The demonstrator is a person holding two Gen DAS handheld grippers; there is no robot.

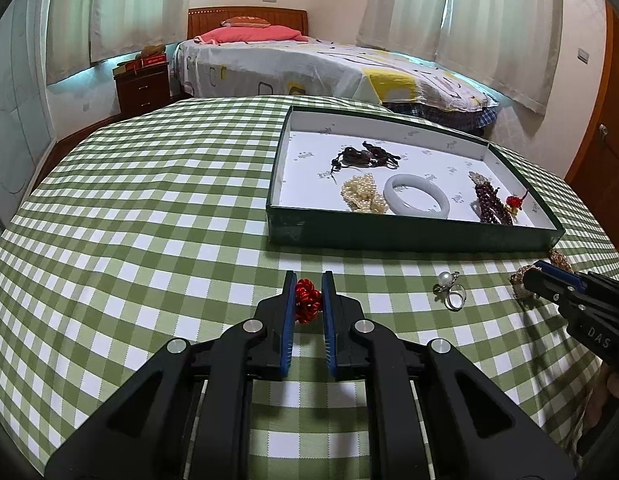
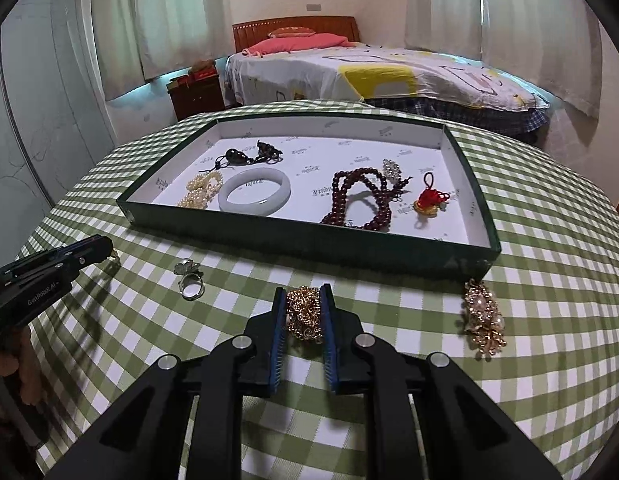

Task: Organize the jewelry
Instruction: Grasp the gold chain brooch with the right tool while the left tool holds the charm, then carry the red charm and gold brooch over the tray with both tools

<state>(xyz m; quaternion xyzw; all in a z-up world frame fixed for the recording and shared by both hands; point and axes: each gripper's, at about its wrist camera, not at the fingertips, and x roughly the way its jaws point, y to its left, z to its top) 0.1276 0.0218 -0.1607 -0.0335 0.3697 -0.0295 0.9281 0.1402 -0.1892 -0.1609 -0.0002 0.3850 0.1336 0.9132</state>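
The left gripper (image 1: 308, 294) is held low over the bench (image 1: 149, 208), its blue pads closed against a red bead cluster (image 1: 308, 301) lying on the checked cloth. The right gripper (image 2: 303, 312) is likewise held low, a gold chain (image 2: 304, 314) being pinched between its pads. Between the two, a pearl ring (image 1: 449, 290) is seen on the cloth. A gold brooch (image 2: 483, 318) lies to the right, just before the green tray (image 2: 309, 248), in which a pale bangle (image 2: 255, 192), pearls (image 2: 201, 190) and dark red beads (image 2: 359, 196) are kept.
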